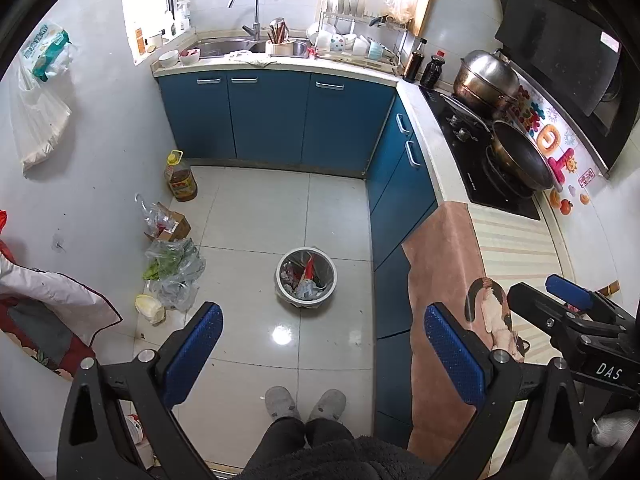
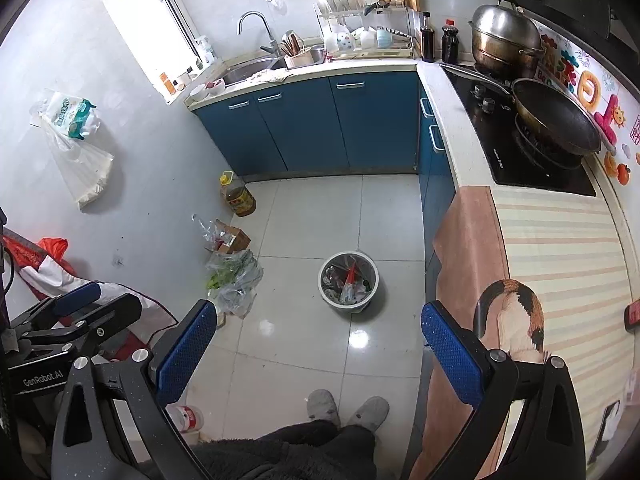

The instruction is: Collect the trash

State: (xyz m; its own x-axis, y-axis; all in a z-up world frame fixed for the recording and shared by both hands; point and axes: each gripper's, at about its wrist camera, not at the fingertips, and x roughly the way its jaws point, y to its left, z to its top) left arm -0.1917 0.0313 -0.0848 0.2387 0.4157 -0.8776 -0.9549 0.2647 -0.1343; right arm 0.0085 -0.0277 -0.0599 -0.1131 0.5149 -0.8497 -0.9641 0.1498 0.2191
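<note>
A round white trash bin [image 1: 305, 276] stands on the tiled floor, filled with wrappers and a red item; it also shows in the right wrist view [image 2: 348, 282]. My left gripper [image 1: 320, 356] is open and empty, held high above the floor in front of the bin. My right gripper [image 2: 316, 352] is open and empty, at a like height. The right gripper also shows at the right edge of the left wrist view [image 1: 576, 304], over the counter. The left gripper shows at the left in the right wrist view [image 2: 80, 308].
Plastic bags with greens [image 1: 172, 268], a cardboard box [image 1: 170, 226] and an oil bottle [image 1: 181, 178] lie along the left wall. Blue cabinets [image 1: 272, 116] hold a sink [image 1: 224, 46]. A striped cat-print cloth [image 2: 560, 264] covers the right counter beside a stove with a wok [image 2: 556, 120]. My slippered feet [image 1: 306, 402] stand below.
</note>
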